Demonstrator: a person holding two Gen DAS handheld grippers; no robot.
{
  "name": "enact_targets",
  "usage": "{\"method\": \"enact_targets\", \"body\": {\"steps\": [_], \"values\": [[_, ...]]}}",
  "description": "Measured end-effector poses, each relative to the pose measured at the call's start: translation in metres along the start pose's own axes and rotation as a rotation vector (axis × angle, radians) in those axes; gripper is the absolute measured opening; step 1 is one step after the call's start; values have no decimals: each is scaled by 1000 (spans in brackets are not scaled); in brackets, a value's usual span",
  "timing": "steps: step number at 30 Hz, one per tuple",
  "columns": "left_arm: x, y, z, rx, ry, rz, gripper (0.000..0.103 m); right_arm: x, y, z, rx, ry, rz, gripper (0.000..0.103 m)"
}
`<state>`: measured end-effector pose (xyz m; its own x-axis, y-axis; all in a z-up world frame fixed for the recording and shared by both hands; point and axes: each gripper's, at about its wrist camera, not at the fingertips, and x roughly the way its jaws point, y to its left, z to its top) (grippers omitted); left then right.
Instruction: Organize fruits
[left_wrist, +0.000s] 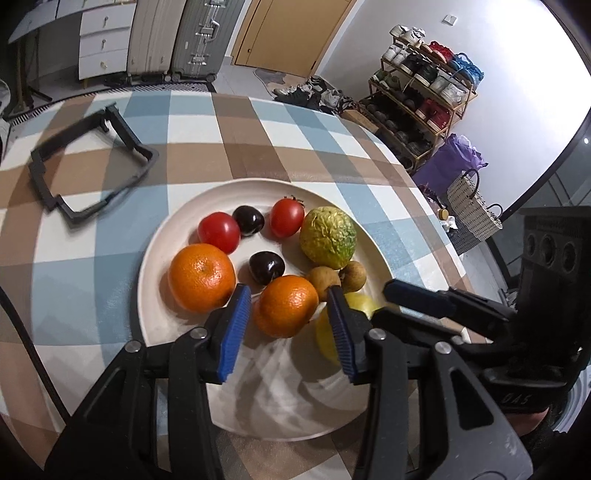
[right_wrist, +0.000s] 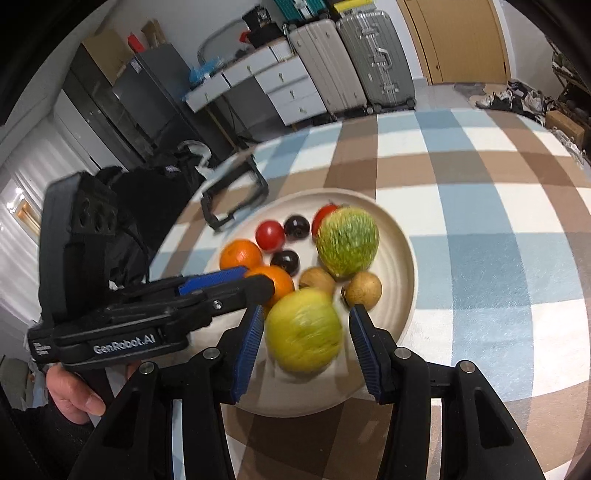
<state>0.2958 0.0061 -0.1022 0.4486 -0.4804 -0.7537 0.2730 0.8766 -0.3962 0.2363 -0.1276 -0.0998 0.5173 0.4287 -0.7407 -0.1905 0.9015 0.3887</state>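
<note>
Right now all the fruit sits on one pale plate (left_wrist: 155, 266) on the checked tablecloth (left_wrist: 258, 129), and I read the clock from my left camera, with twelve at the plate's far rim.

My left gripper (left_wrist: 289, 291) stands open over the near half of the plate. Its blue pads flank the near orange (left_wrist: 286, 306), one on each side. I see a thin gap at each pad, so I am not squeezing it. The far orange (left_wrist: 201, 277) lies at about nine o'clock. Two tomatoes (left_wrist: 218, 232) sit at eleven and twelve, with a dark plum (left_wrist: 248, 220) between them. A second dark plum (left_wrist: 266, 267) lies near the middle of the plate. The rough green fruit (left_wrist: 328, 237) is at one o'clock, and two small brown fruits (left_wrist: 323, 278) lie touching just below it.

My right gripper (right_wrist: 306, 310) is also open, at about four o'clock on the plate. The yellow-green apple (right_wrist: 303, 328) rests on the plate between its pads. It is blurred, but the right pad stands clear of it.

Off the plate at ten o'clock, a black frame (left_wrist: 92, 166) lies flat on the cloth.
</note>
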Motion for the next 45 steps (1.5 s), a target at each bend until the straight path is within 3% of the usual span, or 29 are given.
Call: {"method": "enact_targets", "body": {"steps": [5, 9, 13, 15, 19, 23, 27, 33, 40, 45], "values": [[-23, -7, -2, -1, -45, 29, 54, -24, 4, 0, -7, -70, 0, 53], [-50, -16, -9, 11, -83, 49, 62, -50, 6, -5, -1, -144, -7, 69], [-85, -27, -17, 19, -163, 91, 81, -81, 14, -12, -15, -230, -22, 77], [-103, -33, -22, 19, -208, 114, 87, -97, 20, -17, -25, -281, -24, 88], [-132, -42, -30, 8, -270, 121, 102, -129, 31, -27, -41, -378, -8, 97], [-160, -55, -40, 27, -339, 155, 102, -157, 42, -35, -58, -479, -26, 102], [-191, -65, -56, 45, -463, 209, 102, -177, 52, -44, -90, -575, -42, 103], [-223, -60, -85, -35, -639, 261, 102, -201, 67, -66, -174, -756, -86, 103], [-240, -68, -126, 41, -795, 378, 102, -205, 79, -90, -267, -836, -190, 103], [-232, -71, -153, 98, -822, 429, 102, -197, 76, -105, -286, -842, -242, 103]]}}
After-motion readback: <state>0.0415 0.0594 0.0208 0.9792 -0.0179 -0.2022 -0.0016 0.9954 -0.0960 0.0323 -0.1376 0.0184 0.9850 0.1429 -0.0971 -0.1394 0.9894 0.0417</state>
